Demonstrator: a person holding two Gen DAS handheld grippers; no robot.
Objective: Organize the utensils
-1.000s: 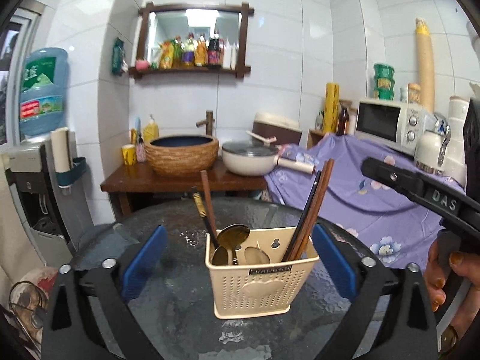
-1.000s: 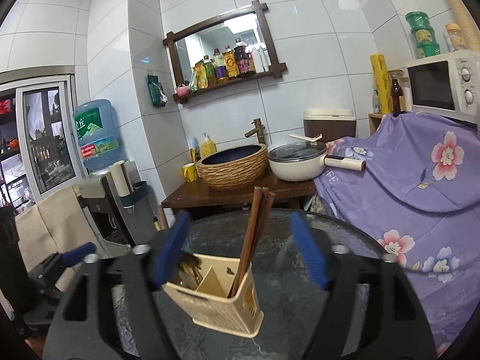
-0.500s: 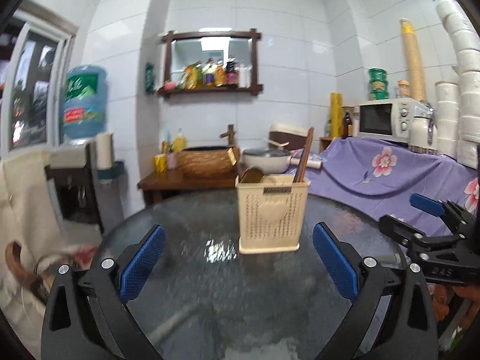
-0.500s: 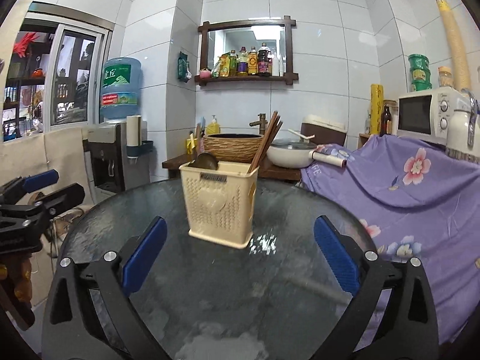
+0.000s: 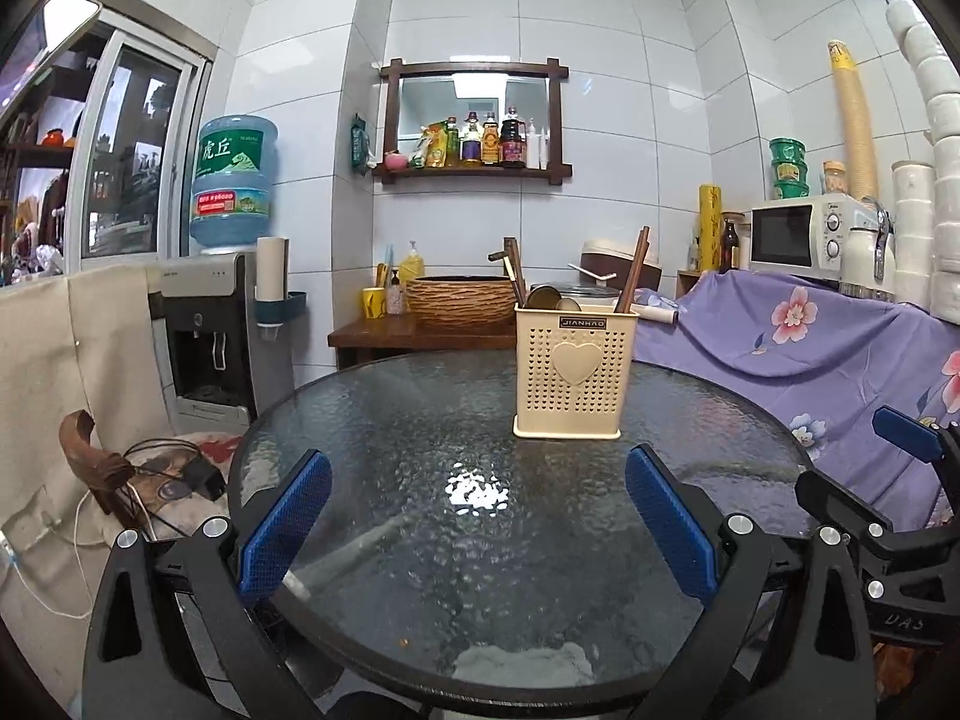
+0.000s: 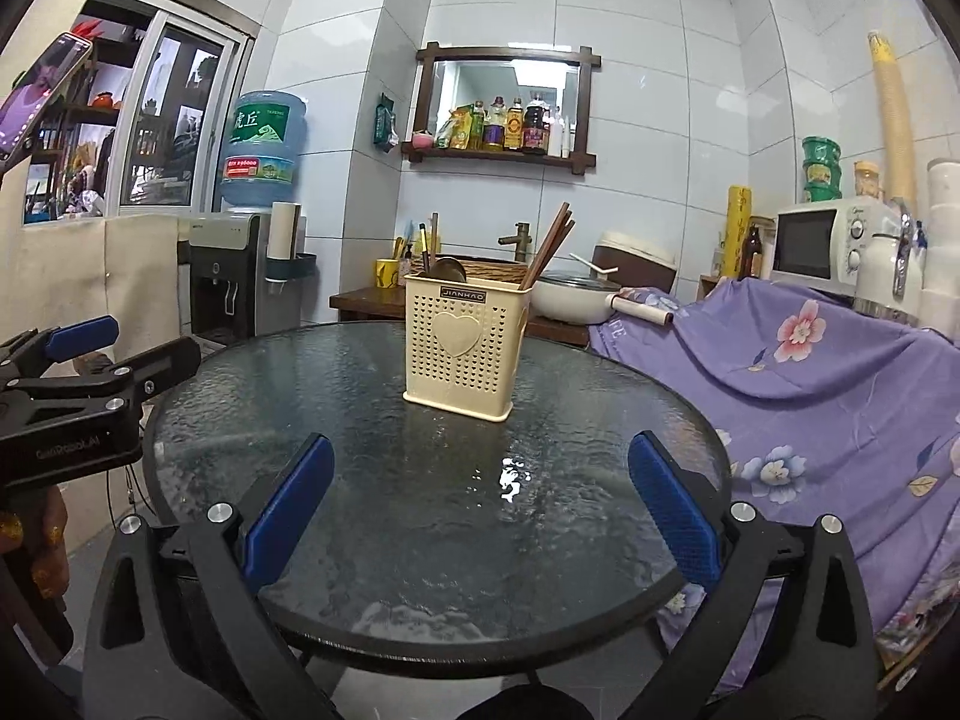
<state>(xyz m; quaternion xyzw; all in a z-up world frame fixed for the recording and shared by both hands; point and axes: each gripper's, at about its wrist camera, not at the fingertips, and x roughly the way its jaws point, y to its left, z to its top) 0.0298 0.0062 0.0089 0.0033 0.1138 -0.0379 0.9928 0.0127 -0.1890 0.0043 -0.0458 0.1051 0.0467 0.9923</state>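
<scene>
A cream perforated utensil holder [image 5: 574, 373] [image 6: 465, 349] with a heart on its front stands upright on the round dark glass table [image 5: 420, 450] [image 6: 372, 420]. Brown chopsticks [image 5: 633, 270] [image 6: 549, 243] lean out of its right side, and spoons [image 5: 543, 298] [image 6: 447, 269] and darker chopsticks [image 6: 425, 247] stick out on its left. My left gripper [image 5: 477, 525] is open, low at the table's near edge, well short of the holder. My right gripper [image 6: 477, 507] is open too, with nothing between its fingers, and also appears at the right of the left wrist view [image 5: 864, 480].
A purple flowered cloth [image 6: 810, 372] covers furniture right of the table, with a microwave [image 6: 825, 243] above it. Behind the table a wooden stand holds a woven basin [image 5: 459, 300] and a white pan [image 6: 570, 300]. A water dispenser [image 5: 210, 330] stands left.
Both grippers have drawn back from the holder and dropped lower; it now looks smaller and farther. The right gripper's jaws spread wider, and its view has levelled out.
</scene>
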